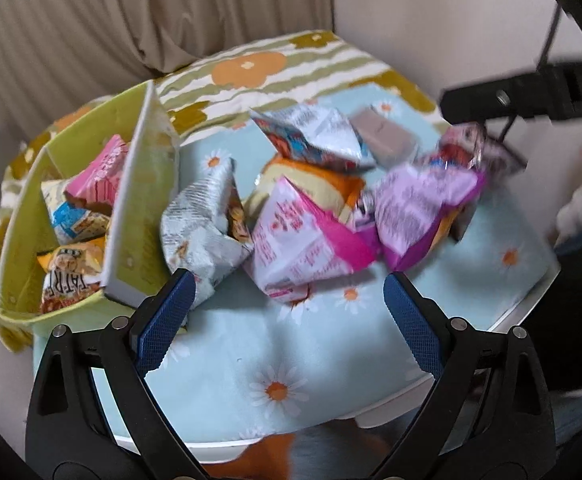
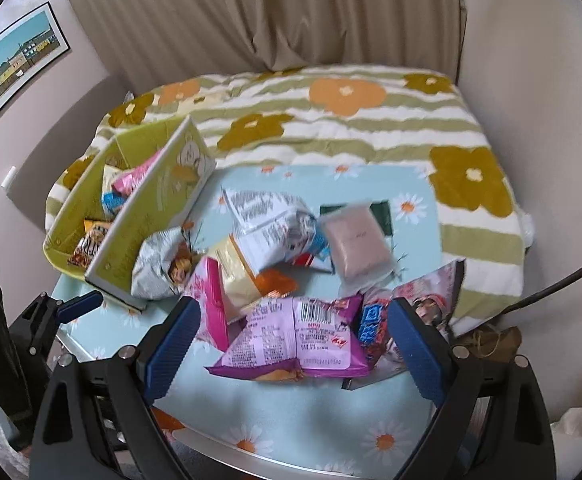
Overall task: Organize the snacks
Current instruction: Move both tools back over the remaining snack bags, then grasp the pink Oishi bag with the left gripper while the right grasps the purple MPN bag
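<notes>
Both claws are released and hold nothing. The left gripper (image 1: 287, 316) waits near the green box (image 1: 23, 280) at 9 o'clock; the right gripper (image 2: 291, 344) frames the purple snack bag (image 2: 295, 340), so the next move, I judge, is closing on it

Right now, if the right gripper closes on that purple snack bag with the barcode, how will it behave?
The purple snack bag looks puffed and creased, so it probably crushes and flexes rather than staying stiff. Its glossy film may slip between the right gripper pads. It likely lifts easily, seeming light for its size.
</notes>
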Tool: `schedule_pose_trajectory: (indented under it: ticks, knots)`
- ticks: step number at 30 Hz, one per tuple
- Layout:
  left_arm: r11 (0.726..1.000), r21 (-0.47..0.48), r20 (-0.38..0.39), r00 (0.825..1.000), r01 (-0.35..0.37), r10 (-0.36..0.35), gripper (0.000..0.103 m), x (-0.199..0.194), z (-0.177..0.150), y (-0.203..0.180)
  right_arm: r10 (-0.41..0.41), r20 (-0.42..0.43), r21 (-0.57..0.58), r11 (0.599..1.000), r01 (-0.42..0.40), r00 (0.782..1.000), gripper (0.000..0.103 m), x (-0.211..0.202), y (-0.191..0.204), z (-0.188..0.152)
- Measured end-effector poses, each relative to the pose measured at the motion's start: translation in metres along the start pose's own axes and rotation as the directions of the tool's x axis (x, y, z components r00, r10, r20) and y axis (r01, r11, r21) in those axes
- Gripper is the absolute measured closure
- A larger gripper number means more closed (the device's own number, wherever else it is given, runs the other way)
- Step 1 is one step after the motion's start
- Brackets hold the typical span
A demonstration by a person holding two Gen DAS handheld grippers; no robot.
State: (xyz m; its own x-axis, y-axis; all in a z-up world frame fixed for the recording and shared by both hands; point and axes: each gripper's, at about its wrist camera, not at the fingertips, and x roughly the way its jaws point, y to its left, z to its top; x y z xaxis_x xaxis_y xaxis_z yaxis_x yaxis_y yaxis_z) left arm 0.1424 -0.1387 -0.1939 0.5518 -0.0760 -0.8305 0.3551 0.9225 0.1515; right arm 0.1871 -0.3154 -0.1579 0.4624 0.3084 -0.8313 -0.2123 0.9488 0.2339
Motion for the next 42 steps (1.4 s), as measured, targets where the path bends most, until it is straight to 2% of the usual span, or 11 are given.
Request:
schedule_pose_trajectory:
  ticks: [3,10,20,28,33,34,36,42]
  knots:
    - [0.996,0.079,-0.002,0.999,-0.034,0.034,0.008,0.015,-0.003,-0.013,0.014,-0.035,0.013,1.000,-0.013,0.999,0.010,0.018,-0.004,-0.005]
    - [0.985,0.172,-0.012,1.000,-0.015,0.017,0.013,0.051,0.004,-0.020,0.009,-0.089,0.065,0.998,-0.004,0.996,0.010,0.050,-0.011,-0.006]
    - [0.960,0.273,-0.016,0.998,0.066,-0.064,0.014,0.081,0.017,-0.019,0.002,-0.168,0.118,0.993,0.018,0.986,0.010,0.081,-0.014,-0.006]
    - [0.954,0.261,-0.098,0.987,0.147,-0.125,0.014,0.102,0.022,-0.008,0.002,-0.238,0.141,0.989,0.032,0.971,0.010,0.100,-0.016,-0.009]
    - [0.940,0.316,-0.119,0.988,0.129,-0.096,0.016,0.110,0.017,-0.013,0.009,-0.256,0.145,0.989,0.029,0.967,0.010,0.104,-0.018,-0.011]
    - [0.936,0.330,-0.125,0.989,0.122,-0.084,0.018,0.113,0.015,-0.014,0.012,-0.262,0.142,0.989,0.026,0.965,0.010,0.104,-0.017,-0.011]
    - [0.932,0.347,-0.131,0.989,0.108,-0.066,0.037,0.118,0.013,-0.013,0.019,-0.272,0.145,0.989,0.021,0.962,0.010,0.105,-0.018,-0.013]
    - [0.935,0.339,-0.138,0.989,0.104,-0.060,0.057,0.120,0.015,-0.006,0.041,-0.285,0.165,0.986,0.006,0.958,0.010,0.107,-0.021,-0.019]
